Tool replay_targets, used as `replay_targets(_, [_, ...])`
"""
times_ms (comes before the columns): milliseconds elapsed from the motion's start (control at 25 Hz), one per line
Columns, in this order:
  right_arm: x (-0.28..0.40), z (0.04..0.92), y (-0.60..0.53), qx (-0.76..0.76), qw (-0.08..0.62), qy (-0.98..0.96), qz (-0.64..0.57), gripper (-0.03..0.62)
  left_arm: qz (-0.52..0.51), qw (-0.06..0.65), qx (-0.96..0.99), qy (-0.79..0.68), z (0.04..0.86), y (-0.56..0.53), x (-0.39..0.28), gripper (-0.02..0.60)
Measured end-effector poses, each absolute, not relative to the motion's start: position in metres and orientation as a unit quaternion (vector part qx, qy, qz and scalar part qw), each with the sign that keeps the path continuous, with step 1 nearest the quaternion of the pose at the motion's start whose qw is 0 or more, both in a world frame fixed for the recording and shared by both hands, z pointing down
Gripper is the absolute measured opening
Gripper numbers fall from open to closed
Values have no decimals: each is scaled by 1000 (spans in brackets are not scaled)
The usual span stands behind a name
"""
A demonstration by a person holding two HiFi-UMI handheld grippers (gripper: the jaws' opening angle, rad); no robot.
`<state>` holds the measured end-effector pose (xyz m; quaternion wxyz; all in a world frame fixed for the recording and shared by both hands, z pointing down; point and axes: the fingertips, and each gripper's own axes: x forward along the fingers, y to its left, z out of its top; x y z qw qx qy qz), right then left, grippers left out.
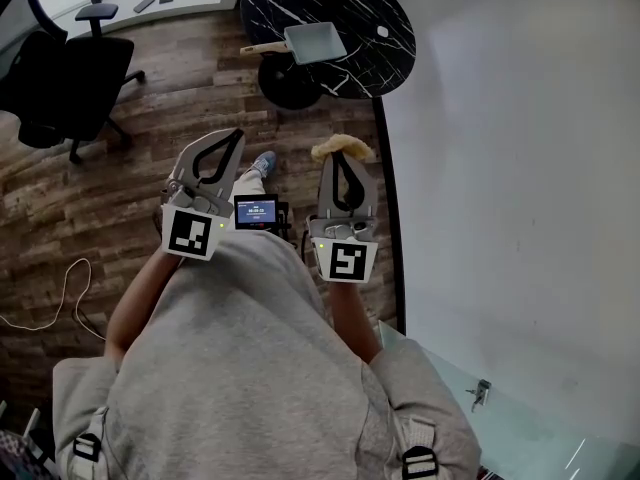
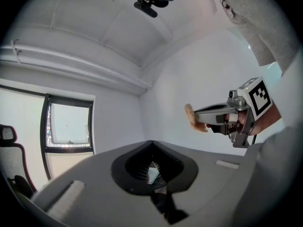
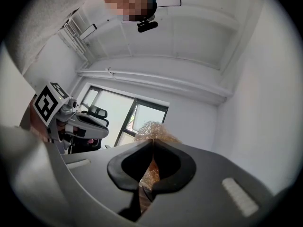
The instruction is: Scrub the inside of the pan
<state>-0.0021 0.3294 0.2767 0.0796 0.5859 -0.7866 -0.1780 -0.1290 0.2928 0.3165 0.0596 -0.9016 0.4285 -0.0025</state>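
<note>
Approach step, as I read it: no scrubbing yet, both grippers are held at chest height, well apart from the pan. The R gripper [image 1: 341, 158] has its jaws pinched together on a tan mesh scourer [image 1: 343, 147], which bulges out past the tips. The L gripper [image 1: 237, 135] has its jaws fully together with nothing between them. The square grey pan [image 1: 316, 42] sits near the L edge of the round black marble table [image 1: 385, 53], its wooden handle [image 1: 263, 48] sticking out over that edge. Next move, in my view: step fwd, L gripper goes to steady the handle (it'd need to open 1st), and the R gripper brings the scourer down inside the pan. Room: the wood floor [image 1: 150, 138] between person and table looks passable. The white wall [image 1: 510, 168] runs close on the R, so swing the R arm inward. The office chair [image 1: 70, 78] and a loose cable [image 1: 60, 293] lie off to the L, clear of the path.
</note>
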Motion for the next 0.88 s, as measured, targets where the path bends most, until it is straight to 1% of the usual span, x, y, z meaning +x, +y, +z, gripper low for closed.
replay_targets(880, [-11,281,334,587,72,-788,-171,11,-8,64,-905,421,319,296,-132,2])
